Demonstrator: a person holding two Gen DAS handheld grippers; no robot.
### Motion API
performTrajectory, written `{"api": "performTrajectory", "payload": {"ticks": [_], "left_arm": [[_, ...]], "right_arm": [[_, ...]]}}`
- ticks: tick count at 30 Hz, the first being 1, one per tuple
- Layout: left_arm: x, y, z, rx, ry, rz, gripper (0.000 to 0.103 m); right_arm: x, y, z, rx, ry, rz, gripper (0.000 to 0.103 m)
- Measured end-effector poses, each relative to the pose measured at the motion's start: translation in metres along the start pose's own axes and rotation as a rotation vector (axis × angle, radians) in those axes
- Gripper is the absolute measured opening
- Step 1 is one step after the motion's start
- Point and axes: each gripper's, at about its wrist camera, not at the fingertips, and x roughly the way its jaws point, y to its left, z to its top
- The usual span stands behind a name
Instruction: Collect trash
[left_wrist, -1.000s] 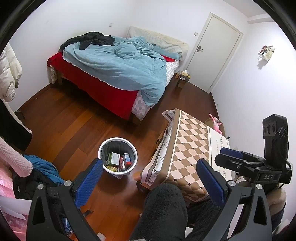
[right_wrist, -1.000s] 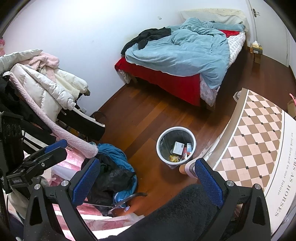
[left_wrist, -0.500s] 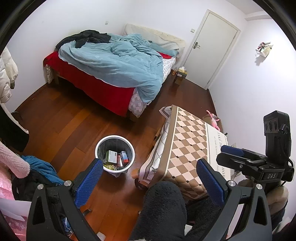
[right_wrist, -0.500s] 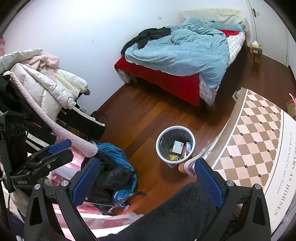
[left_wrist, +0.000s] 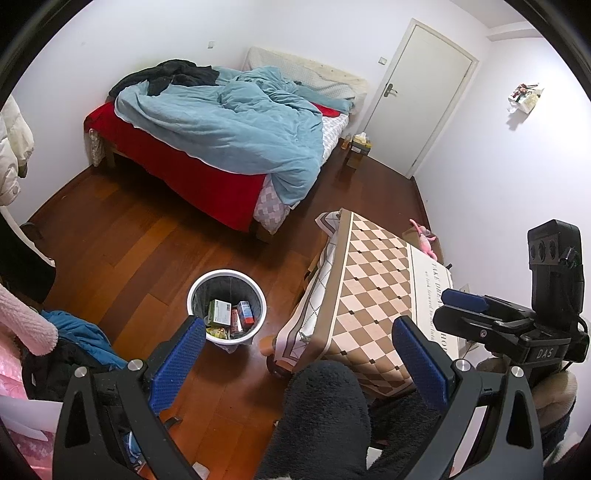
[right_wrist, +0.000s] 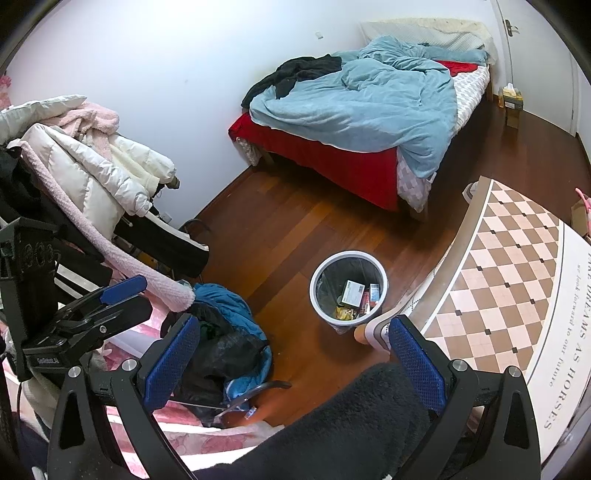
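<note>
On the wood floor the bin (left_wrist: 226, 307) stands upright, mouth up; both tongs (left_wrist: 297, 354) (right_wrist: 291, 350) gape empty

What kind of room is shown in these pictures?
Most likely a lived-in bedroom. An unmade bed with a light blue duvet over a red sheet stands against the white wall, puffy white coats hang piled at one side, and a small white round wastebasket with trash inside sits on the wooden floor.

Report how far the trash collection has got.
Done: the trash bin beside the checkered table already holds several boxes and wrappers. In hand: nothing; the left gripper and right gripper are both open and empty, held above the floor. Left: no loose trash shows on the bare floor.
</note>
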Motion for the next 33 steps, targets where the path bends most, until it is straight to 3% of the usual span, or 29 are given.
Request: {"api": "performTrajectory", "payload": {"ticks": [33], "left_arm": [[-0.0012,-0.0006,0.001,0.003,-0.004,-0.018,0.103]], "right_arm": [[-0.0007,0.0004,-0.0043,-0.001,0.009,-0.002,0.103]]}}
